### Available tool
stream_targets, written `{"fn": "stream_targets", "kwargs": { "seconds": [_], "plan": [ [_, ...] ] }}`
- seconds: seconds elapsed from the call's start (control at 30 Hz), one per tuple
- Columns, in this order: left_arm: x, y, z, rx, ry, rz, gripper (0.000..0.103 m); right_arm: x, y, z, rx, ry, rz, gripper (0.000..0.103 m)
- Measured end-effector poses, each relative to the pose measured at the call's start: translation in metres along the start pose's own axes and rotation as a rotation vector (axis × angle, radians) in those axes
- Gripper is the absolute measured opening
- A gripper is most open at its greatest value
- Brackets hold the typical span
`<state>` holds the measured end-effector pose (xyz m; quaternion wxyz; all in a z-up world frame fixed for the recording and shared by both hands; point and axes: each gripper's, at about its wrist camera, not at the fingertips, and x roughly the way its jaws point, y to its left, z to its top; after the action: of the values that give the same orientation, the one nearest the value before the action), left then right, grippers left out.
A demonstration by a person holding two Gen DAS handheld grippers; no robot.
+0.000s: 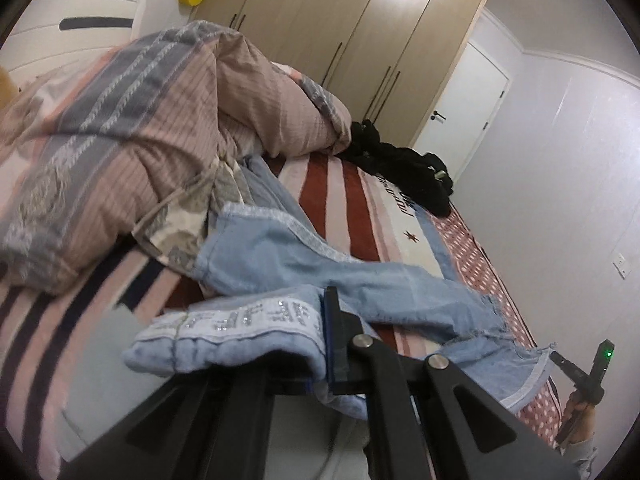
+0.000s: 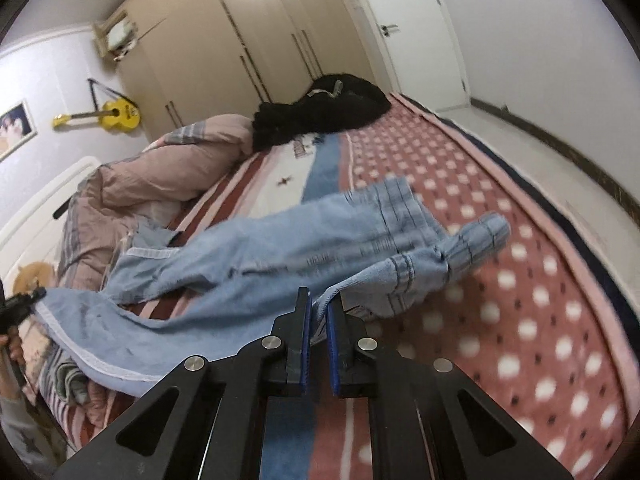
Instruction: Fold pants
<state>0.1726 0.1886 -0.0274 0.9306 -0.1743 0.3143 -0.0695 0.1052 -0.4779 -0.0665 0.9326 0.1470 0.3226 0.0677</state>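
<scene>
Light blue jeans with a sequined side stripe lie stretched over the bed. My left gripper is shut on the bunched waistband end, which drapes over its fingers. In the right wrist view the jeans hang lifted above the blanket, blurred with motion. My right gripper is shut on the edge of a leg near the hem. The left gripper shows at the left edge of the right wrist view, and the right gripper shows at the lower right of the left wrist view.
A pink and grey striped quilt is heaped at the head of the bed. Black clothes lie at the far side. The red dotted blanket covers the bed. Wardrobes, a door and a yellow guitar line the walls.
</scene>
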Motion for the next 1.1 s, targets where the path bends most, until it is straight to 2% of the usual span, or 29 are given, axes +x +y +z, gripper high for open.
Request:
{"fn": "stream_targets", "kwargs": {
  "seconds": [0.13, 0.3, 0.43, 0.53, 0.6, 0.7, 0.77, 0.8, 0.83, 0.87, 0.9, 1.03, 1.1],
  "plan": [
    [0.014, -0.004, 0.030, 0.030, 0.016, 0.031, 0.002, 0.015, 0.006, 0.032, -0.015, 0.007, -0.002, 0.002],
    [0.054, -0.002, 0.072, 0.024, 0.066, 0.098, 0.002, 0.039, 0.011, 0.084, 0.000, -0.002, -0.010, 0.002],
    [0.111, 0.014, 0.098, -0.030, 0.190, 0.178, 0.002, 0.071, 0.022, 0.123, -0.012, 0.018, -0.041, 0.002],
    [0.160, 0.029, 0.106, -0.057, 0.308, 0.237, 0.002, 0.117, 0.036, 0.149, -0.070, 0.067, -0.110, 0.002],
    [0.192, 0.037, 0.110, -0.061, 0.385, 0.278, 0.005, 0.146, 0.039, 0.157, -0.100, 0.104, -0.163, 0.002],
    [0.222, 0.044, 0.109, -0.061, 0.427, 0.321, 0.007, 0.195, 0.036, 0.160, -0.134, 0.159, -0.252, 0.002],
    [0.235, 0.046, 0.107, -0.046, 0.433, 0.368, 0.017, 0.225, 0.033, 0.160, -0.149, 0.173, -0.306, 0.002],
    [0.241, 0.049, 0.107, -0.029, 0.427, 0.417, 0.039, 0.235, 0.031, 0.158, -0.157, 0.171, -0.335, 0.002],
    [0.245, 0.052, 0.108, -0.022, 0.412, 0.466, 0.065, 0.246, 0.029, 0.157, -0.168, 0.164, -0.368, 0.002],
    [0.245, 0.055, 0.110, -0.022, 0.377, 0.498, 0.074, 0.259, 0.025, 0.155, -0.175, 0.167, -0.397, 0.002],
    [0.244, 0.058, 0.112, -0.030, 0.350, 0.500, 0.079, 0.266, 0.021, 0.154, -0.167, 0.172, -0.395, 0.002],
    [0.233, 0.072, 0.112, -0.085, 0.338, 0.423, 0.080, 0.278, 0.011, 0.138, -0.139, 0.171, -0.364, 0.004],
    [0.222, 0.071, 0.109, -0.045, 0.341, 0.399, 0.081, 0.271, 0.009, 0.134, -0.126, 0.164, -0.338, 0.023]
  ]
}}
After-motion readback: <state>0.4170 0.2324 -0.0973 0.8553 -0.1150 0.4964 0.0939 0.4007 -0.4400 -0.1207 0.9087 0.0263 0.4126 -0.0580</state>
